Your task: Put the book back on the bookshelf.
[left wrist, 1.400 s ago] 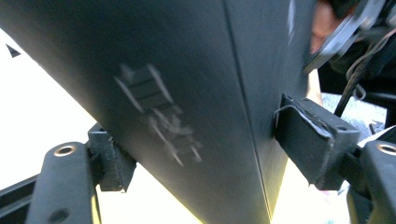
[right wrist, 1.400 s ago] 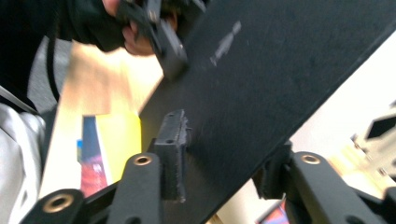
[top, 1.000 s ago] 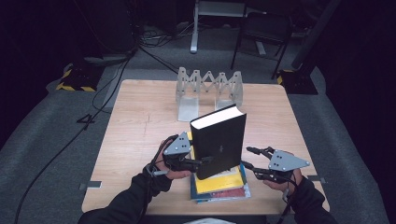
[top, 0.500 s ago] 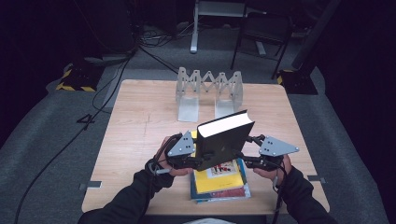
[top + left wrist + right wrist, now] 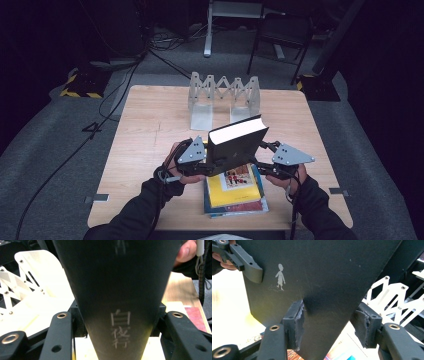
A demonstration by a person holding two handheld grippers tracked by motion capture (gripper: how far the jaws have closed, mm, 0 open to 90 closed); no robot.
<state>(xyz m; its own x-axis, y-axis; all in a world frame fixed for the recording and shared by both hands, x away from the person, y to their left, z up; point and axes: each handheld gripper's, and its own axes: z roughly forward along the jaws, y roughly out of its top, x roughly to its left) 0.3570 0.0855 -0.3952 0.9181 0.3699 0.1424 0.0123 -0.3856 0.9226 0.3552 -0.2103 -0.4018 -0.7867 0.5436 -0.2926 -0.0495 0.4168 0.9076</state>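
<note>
From above I see a wooden tabletop [image 5: 150, 125] on grey carpet, my left tool [image 5: 210, 162] and right tool [image 5: 260, 160] flanking the upright black book [image 5: 235, 145] above the book stack [image 5: 235, 192]. In the left gripper view my jaws clamp its spine. In the right gripper view one pad presses the cover; the other stands off.

A thick black book [image 5: 235, 147] stands upright above the near half of the worktop, lifted clear of a small stack of books [image 5: 235, 192] that lies flat near the near edge. Its pale page block faces up, and its broad dark cover faces the near edge. The spine carries pale printed characters running down it [image 5: 120, 328], and the cover bears a small pale figure of a walking person [image 5: 280, 277]. The topmost book of the stack has a yellow cover.
</note>
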